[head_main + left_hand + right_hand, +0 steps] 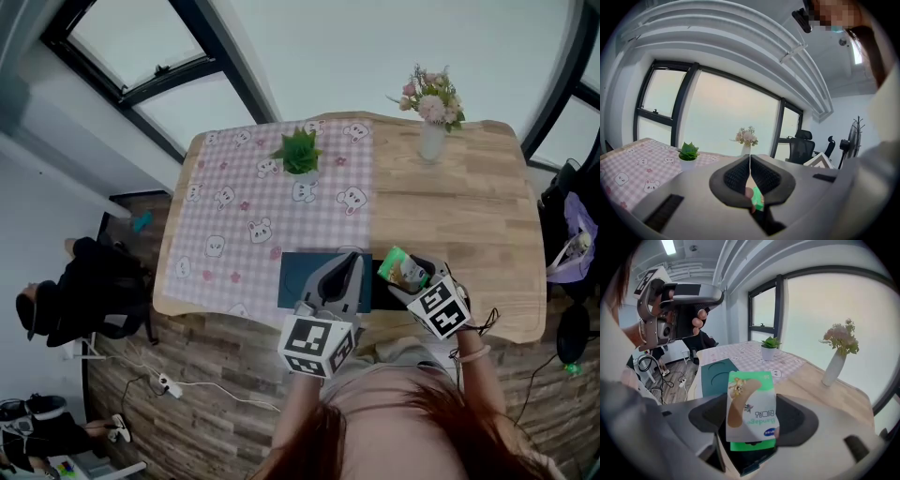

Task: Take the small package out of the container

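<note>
While the small package (752, 399) — white and green, printed with a bandage — sat clamped between the 2 jaws of the right claw (754, 423), it hung above the near edge of the worktop (469, 216), just right of the dark teal container (298, 279). Over that container the left claw (750, 174) was clenched, jaws touching, gripping nothing. Farther off stood a potted plant (299, 152) and a vase of flowers (431, 139).

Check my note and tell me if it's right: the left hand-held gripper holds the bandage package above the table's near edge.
Wrong on one point: the right hand-held gripper holds the bandage package, as the right gripper view shows. The left hand-held gripper has its jaws together. The rest stands: it is above the table, near its near edge.
</note>
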Action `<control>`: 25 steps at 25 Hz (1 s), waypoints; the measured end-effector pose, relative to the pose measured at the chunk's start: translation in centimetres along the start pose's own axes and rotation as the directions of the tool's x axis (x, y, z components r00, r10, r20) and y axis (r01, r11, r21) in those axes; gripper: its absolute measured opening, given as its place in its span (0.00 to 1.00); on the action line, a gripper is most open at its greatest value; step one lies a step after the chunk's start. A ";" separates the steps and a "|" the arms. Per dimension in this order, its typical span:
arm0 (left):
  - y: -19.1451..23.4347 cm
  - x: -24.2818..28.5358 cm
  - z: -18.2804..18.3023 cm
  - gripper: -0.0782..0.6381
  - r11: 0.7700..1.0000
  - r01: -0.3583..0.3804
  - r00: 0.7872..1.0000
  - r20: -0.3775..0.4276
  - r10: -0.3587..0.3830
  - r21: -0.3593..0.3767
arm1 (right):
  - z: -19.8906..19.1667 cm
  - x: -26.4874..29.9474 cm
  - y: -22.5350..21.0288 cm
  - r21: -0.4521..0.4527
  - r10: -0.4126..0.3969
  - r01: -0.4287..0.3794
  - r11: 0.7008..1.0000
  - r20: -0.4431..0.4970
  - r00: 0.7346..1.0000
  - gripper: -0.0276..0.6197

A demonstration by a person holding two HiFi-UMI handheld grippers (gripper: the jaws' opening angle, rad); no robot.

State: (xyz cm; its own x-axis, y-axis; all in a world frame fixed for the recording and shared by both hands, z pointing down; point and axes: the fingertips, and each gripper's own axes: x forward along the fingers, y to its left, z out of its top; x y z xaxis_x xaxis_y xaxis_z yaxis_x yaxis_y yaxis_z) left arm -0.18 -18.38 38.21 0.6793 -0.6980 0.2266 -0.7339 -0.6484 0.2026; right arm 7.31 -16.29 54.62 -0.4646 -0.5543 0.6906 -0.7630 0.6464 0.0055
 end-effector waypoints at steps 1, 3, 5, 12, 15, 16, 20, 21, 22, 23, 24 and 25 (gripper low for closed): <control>-0.1 0.0 0.2 0.12 1.000 0.006 1.000 0.003 -0.006 0.005 | 0.3 -0.2 -0.1 0.010 -0.009 0.009 1.000 0.013 1.000 0.54; -0.3 -0.1 0.5 0.12 1.000 0.017 1.000 0.007 -0.017 0.012 | 0.8 -0.8 -0.4 0.027 -0.030 0.029 0.999 0.040 0.999 0.54; -0.5 -0.2 0.8 0.12 0.999 0.026 1.000 0.012 -0.026 0.020 | 1.3 -1.4 -0.8 0.045 -0.052 0.049 0.998 0.064 0.997 0.54; -0.7 -0.7 1.6 0.12 0.998 0.054 0.998 0.023 -0.055 0.038 | 3.4 -3.7 -1.3 0.106 -0.116 0.102 0.989 0.141 0.983 0.54; -0.7 -1.1 1.9 0.12 0.997 0.070 0.997 0.026 -0.071 0.041 | 4.3 -4.8 -1.2 0.132 -0.144 0.122 0.984 0.174 0.974 0.54; -0.8 -1.1 1.9 0.12 0.996 0.076 0.997 0.029 -0.077 0.043 | 4.6 -5.2 -1.2 0.141 -0.156 0.131 0.981 0.186 0.970 0.54; -1.1 -1.4 2.4 0.12 0.994 0.099 0.994 0.035 -0.100 0.052 | 5.5 -6.7 -1.3 0.185 -0.192 0.150 0.971 0.233 0.953 0.54; -1.2 -1.5 2.5 0.12 0.993 0.102 0.994 0.036 -0.104 0.053 | 5.7 -7.0 -1.3 0.194 -0.197 0.151 0.969 0.243 0.950 0.54; -1.3 -1.6 2.6 0.12 0.993 0.105 0.994 0.037 -0.107 0.055 | 5.9 -7.3 -1.2 0.202 -0.202 0.152 0.967 0.253 0.946 0.54; -1.5 -1.7 2.7 0.12 0.992 0.108 0.993 0.039 -0.110 0.059 | 6.1 -7.6 -1.2 0.210 -0.208 0.155 0.965 0.262 0.942 0.54; -1.6 -1.8 2.8 0.12 0.992 0.112 0.993 0.041 -0.114 0.064 | 6.2 -8.0 -1.2 0.219 -0.217 0.159 0.963 0.273 0.937 0.54; -1.7 -1.8 2.9 0.12 0.991 0.117 0.992 0.044 -0.120 0.069 | 6.3 -8.3 -1.2 0.228 -0.226 0.164 0.960 0.285 0.931 0.54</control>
State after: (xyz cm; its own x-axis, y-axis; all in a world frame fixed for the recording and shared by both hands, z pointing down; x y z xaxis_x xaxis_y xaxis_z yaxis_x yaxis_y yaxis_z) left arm -0.17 -16.86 34.73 0.7618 -0.6281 0.1583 -0.6475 -0.7448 0.1610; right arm 9.27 -15.79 44.32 -0.3881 -0.8121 0.4358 -0.9108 0.4103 -0.0466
